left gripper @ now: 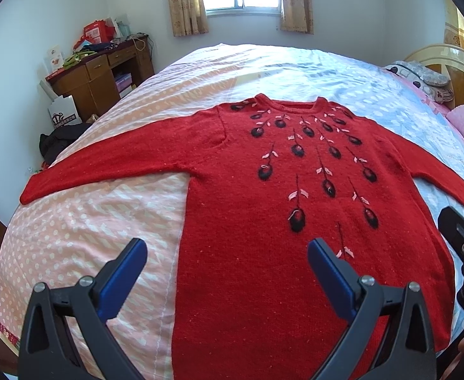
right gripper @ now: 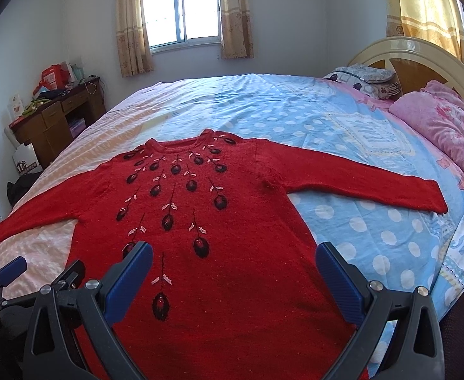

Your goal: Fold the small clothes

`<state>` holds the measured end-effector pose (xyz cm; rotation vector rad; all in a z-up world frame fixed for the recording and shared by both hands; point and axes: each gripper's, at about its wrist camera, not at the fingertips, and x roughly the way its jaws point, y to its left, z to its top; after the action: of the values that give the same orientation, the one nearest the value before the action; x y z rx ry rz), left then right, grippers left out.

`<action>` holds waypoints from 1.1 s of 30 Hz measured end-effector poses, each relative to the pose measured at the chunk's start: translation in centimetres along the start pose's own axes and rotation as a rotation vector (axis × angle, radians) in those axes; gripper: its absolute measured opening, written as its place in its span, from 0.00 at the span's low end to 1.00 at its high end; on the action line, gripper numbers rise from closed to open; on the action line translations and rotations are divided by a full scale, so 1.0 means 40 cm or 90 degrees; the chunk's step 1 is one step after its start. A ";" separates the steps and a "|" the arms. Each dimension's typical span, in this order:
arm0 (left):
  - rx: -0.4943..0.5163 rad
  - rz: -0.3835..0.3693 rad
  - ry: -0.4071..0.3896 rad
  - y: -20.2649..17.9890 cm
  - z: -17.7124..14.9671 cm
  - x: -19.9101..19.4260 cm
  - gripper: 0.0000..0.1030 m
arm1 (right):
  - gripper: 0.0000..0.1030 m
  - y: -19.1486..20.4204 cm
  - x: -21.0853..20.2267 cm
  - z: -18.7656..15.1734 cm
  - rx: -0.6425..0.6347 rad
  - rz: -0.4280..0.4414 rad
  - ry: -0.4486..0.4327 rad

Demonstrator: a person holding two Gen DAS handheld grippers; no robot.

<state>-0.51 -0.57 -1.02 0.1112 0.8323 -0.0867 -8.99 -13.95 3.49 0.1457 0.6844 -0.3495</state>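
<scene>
Your left tool [left gripper: 227, 255] is wide open and holds nothing. It hangs above the sweater's [left gripper: 263, 221] lower body, left finger over bare bedspread, right finger over red knit. Your right tool [right gripper: 233, 258] is equally wide open and empty, both fingers over the lower front of the sweater.

The sweater lies flat and face up on the bed [right gripper: 295, 107], neckline pointing toward the window [right gripper: 181, 9], hem toward you. Both sleeves are spread out to the sides. The left sleeve cuff [left gripper: 29, 193] ends near the bed's left edge, with little bedspread beyond it. The right sleeve cuff [right gripper: 435, 196] stops near the pink pillow [right gripper: 441, 126]; whether they touch, I can't tell from this angle.

The sweater's left side edge runs straight down between your left tool's fingers. The right side edge runs just inside your right tool's right finger. The hem is below both views, hidden by the tool bodies.

Open room: a broad strip of bare bedspread beyond the neckline, up to the far bed edge. Clear bedspread also sits under each sleeve, pink on the left and blue dotted on the right. The headboard [right gripper: 422, 60] bounds the right side. A cluttered wooden desk [left gripper: 105, 69] stands off the bed at far left.
</scene>
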 end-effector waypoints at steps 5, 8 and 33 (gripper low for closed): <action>0.003 -0.003 0.000 -0.006 -0.002 0.003 1.00 | 0.99 -0.005 0.002 0.001 0.003 0.000 0.001; 0.004 -0.004 0.000 -0.007 -0.002 0.005 1.00 | 0.99 -0.006 0.004 0.001 0.003 0.000 0.002; -0.008 -0.013 -0.037 0.006 0.097 0.185 1.00 | 0.94 -0.332 0.111 0.136 0.060 -0.107 -0.072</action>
<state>7.31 -1.09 -3.88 0.0884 0.7762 -0.1030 -7.39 -28.83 4.58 0.1563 0.5699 -0.5482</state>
